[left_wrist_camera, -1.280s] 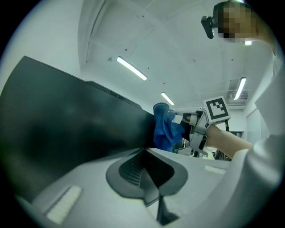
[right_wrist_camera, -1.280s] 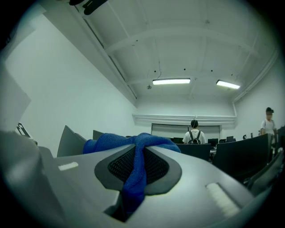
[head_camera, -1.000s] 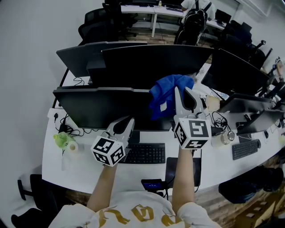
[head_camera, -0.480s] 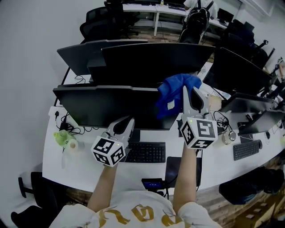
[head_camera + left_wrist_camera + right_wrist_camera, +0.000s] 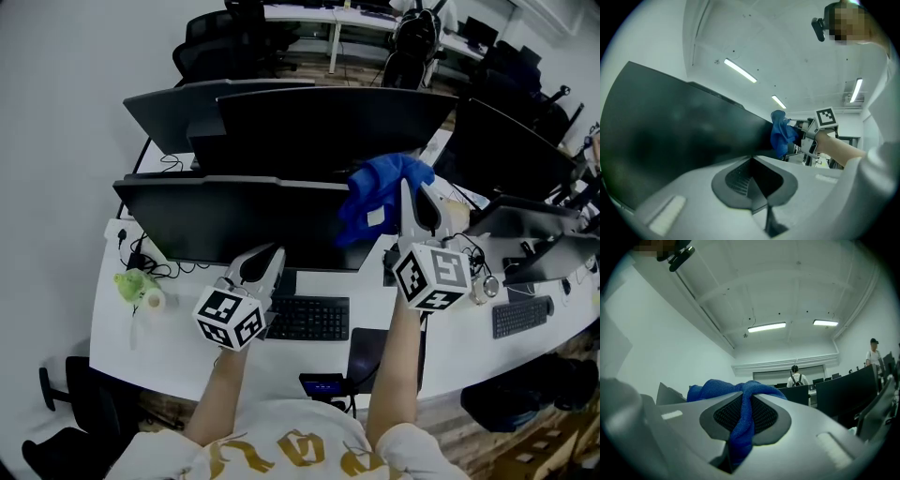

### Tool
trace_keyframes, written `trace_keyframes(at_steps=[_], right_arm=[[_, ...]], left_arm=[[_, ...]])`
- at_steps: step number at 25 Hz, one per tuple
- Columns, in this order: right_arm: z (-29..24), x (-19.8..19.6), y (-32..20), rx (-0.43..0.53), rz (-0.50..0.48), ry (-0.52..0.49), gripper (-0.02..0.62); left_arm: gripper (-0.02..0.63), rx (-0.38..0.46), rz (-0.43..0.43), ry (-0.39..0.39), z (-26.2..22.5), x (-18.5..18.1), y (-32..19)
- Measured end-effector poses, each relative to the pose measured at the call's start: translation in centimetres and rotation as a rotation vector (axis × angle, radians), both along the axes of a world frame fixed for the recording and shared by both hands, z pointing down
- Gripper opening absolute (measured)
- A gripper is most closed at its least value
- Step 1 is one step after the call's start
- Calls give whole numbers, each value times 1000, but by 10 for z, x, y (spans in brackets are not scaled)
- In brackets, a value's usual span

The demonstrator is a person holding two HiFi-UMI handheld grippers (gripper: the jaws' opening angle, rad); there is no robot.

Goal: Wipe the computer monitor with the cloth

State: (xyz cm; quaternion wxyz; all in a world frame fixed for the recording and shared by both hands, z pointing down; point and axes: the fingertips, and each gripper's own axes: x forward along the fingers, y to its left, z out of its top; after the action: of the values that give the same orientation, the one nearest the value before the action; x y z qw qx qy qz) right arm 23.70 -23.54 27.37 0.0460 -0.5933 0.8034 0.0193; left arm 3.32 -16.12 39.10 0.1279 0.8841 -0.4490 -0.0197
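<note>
A wide black monitor [image 5: 225, 223] stands on the white desk [image 5: 178, 347] in front of me. My right gripper [image 5: 412, 202] is shut on a blue cloth [image 5: 380, 192], which hangs bunched at the monitor's upper right corner. In the right gripper view the cloth [image 5: 740, 423] is pinched between the jaws and spills over them. My left gripper [image 5: 255, 270] is shut with nothing in it, low before the monitor's lower edge. The left gripper view shows the dark screen [image 5: 679, 136], the cloth [image 5: 780, 133] and the right gripper [image 5: 811, 136] beyond it.
A black keyboard [image 5: 305, 321] lies under the monitor. More monitors [image 5: 328, 122] stand behind and to the right [image 5: 502, 150]. A green toy [image 5: 131, 284] and cables sit at the desk's left end. Another keyboard [image 5: 518, 316] lies at the right. People [image 5: 796, 377] stand far off.
My right gripper has carried the blue cloth to the right along the monitor's top edge, toward its right corner. The left gripper has stayed in place.
</note>
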Motion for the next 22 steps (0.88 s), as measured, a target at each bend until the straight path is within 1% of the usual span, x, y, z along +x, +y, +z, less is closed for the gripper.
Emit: trace_keyframes(at_steps=[7, 14, 18, 22], right_arm=[[4, 15, -2, -15, -24, -67, 75], [8, 29, -4, -6, -42, -170, 75], [11, 30, -3, -10, -28, -160, 75], [16, 34, -1, -14, -1, -129, 75]], left_arm=[[2, -7, -15, 0, 1, 10, 5], [2, -10, -60, -11, 7, 4, 14], [2, -9, -57, -14, 9, 4, 14], [2, -5, -24, -15, 8, 12, 13]])
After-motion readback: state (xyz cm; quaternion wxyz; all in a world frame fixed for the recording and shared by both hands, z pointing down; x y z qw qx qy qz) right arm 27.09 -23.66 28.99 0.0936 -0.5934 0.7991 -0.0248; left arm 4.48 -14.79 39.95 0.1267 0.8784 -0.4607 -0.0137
